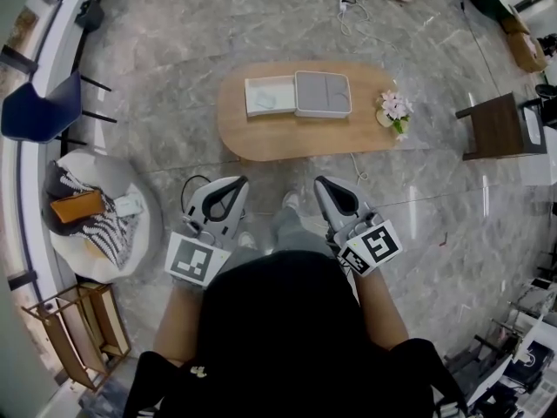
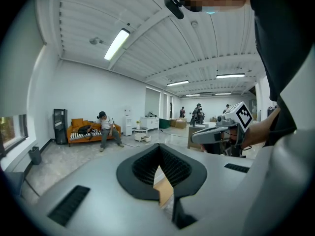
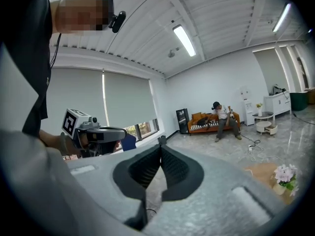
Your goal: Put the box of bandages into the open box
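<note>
Clutter lines the left edge of the head view: a blue chair, a round white pouf draped with striped cloth, a wooden rack below it; all stand on the grey marble floor.

The left forearm reaches forward from a black sleeve, elbow bent near the torso; the left claw points ahead and slightly downward, its tip slanted inward toward the other one; in the left gripper view its ribbed pads meet at the tip, clenched on nothing, with a sliver of wood showing through the gap beneath.

Ahead of both claws and well apart from them, the oval wooden tabletop carries the open box: a white tray on the left touching a grey half on the right; a small pale packet lies in the white tray, possibly the box of bandages, though it is too small to tell; a pot of pink flowers stands near the tabletop's right end.

The right claw mirrors the left, level with it, tip slanted inward, over bare floor short of the tabletop; the right gripper view shows its pads pressed together at the tip with nothing between; the right forearm runs back to the body; a dark side table stands at far right.
</note>
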`<move>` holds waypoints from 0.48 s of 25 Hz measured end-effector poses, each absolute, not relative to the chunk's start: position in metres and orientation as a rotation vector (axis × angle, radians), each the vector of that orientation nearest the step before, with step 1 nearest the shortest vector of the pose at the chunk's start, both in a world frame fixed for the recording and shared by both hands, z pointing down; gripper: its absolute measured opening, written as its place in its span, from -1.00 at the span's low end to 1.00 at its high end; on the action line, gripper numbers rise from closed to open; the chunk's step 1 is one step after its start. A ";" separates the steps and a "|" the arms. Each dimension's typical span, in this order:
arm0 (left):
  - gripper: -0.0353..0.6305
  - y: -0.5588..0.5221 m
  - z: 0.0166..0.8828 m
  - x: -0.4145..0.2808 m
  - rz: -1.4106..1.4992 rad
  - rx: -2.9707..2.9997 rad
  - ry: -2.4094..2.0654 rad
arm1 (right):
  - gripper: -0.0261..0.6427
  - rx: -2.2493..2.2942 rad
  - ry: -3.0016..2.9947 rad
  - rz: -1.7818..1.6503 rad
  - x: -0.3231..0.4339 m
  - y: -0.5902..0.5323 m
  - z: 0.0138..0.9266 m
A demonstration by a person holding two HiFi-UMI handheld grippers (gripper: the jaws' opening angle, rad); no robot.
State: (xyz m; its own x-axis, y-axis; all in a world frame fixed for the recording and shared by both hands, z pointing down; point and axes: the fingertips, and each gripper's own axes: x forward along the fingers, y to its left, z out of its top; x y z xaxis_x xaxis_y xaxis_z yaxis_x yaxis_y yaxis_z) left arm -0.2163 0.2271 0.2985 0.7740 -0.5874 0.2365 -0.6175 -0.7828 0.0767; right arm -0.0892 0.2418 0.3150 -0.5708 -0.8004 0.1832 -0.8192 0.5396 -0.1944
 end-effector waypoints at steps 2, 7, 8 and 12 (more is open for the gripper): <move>-0.86 0.214 0.301 -0.205 0.323 2.806 -0.975 | -0.93 1.399 -2.705 0.407 -0.079 0.228 0.316; -0.86 0.185 0.303 -0.176 0.349 2.754 -1.034 | -0.93 1.353 -2.737 0.421 -0.047 0.195 0.316; -0.86 0.179 0.303 -0.170 0.353 2.741 -1.048 | -0.93 1.343 -2.744 0.423 -0.041 0.189 0.317; -0.86 0.158 0.304 -0.147 0.369 2.716 -1.092 | -0.93 1.301 -2.775 0.429 -0.018 0.165 0.318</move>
